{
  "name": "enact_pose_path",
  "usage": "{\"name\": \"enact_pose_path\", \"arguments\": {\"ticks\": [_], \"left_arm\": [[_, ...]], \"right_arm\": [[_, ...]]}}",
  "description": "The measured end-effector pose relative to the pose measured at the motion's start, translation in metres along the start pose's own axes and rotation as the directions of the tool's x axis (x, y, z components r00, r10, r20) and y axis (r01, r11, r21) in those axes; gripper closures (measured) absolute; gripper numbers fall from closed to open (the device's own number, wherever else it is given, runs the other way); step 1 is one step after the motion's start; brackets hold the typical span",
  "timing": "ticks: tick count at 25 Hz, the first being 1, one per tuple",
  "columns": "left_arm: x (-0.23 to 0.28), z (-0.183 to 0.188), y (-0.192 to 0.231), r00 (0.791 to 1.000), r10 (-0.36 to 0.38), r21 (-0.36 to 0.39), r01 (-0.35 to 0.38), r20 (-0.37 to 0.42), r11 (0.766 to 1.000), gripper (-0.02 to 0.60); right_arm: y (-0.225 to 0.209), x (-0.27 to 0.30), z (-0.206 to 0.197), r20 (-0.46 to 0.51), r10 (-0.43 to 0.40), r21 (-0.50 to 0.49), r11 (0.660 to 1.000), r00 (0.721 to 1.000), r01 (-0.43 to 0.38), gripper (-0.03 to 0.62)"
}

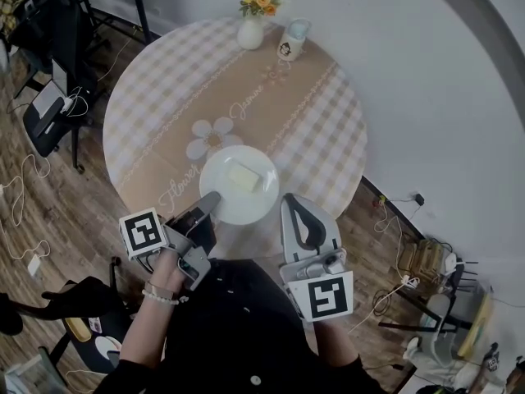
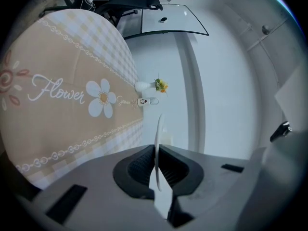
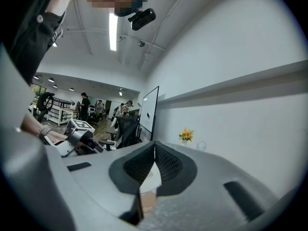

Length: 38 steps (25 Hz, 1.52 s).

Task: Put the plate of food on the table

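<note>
**Head view.** A round table with a beige checked cloth printed with daisies (image 1: 164, 97) fills the upper middle. A round white plate (image 1: 246, 212) lies over its near edge and carries a pale yellow block of food (image 1: 243, 177). Whether the plate rests on the cloth or hangs just above it cannot be told. The left gripper (image 1: 212, 197) meets the plate's near-left rim. The right gripper (image 1: 287, 198) has its tips just beside the near-right rim. At the far edge stand a white vase of yellow and orange flowers (image 1: 250, 33) and a pale printed cup (image 1: 293, 39). The person's dark clothing hides the floor below the grippers.

**Left gripper view.** The camera is rolled, so the table (image 2: 62, 129) rises at the left. The left gripper (image 2: 157, 150) has its ribbed pads clamped on the plate (image 2: 158, 129), which shows edge-on as a thin white line; the food is hidden. The vase (image 2: 143, 86) and cup (image 2: 147, 101) are small and far off.

**Right gripper view.** The right gripper (image 3: 154, 146) has its jaws closed tip to tip, with nothing clamped. A white patch of plate (image 3: 150, 179) shows through the gap beneath them. The left gripper (image 3: 79, 134) appears at the left, partly cut off by the housing. The flowers (image 3: 186, 135) are tiny against the wall.
</note>
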<state>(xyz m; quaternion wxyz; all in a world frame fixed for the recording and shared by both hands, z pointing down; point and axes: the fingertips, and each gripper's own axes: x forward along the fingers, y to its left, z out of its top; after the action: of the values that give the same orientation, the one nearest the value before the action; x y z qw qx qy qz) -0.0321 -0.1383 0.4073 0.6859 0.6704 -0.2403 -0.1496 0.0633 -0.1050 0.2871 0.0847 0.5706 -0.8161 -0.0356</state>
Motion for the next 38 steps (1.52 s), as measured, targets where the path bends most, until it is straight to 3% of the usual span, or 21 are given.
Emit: {"name": "enact_pose_path", "arguments": {"ticks": [15,38], "left_arm": [[0.001,-0.002,0.011,0.998,0.028,-0.030,-0.026,0.064,0.999,0.569],[0.015,0.007,0.027,0.996,0.054,-0.047,-0.051,0.077,0.998,0.569]], "right_arm": [[-0.002,0.013,-0.014,-0.023,0.101,0.023,0.995,0.995,-0.100,0.594],[-0.018,0.025,-0.031,-0.059,0.112,0.045,0.993,0.992,-0.110,0.594]]}}
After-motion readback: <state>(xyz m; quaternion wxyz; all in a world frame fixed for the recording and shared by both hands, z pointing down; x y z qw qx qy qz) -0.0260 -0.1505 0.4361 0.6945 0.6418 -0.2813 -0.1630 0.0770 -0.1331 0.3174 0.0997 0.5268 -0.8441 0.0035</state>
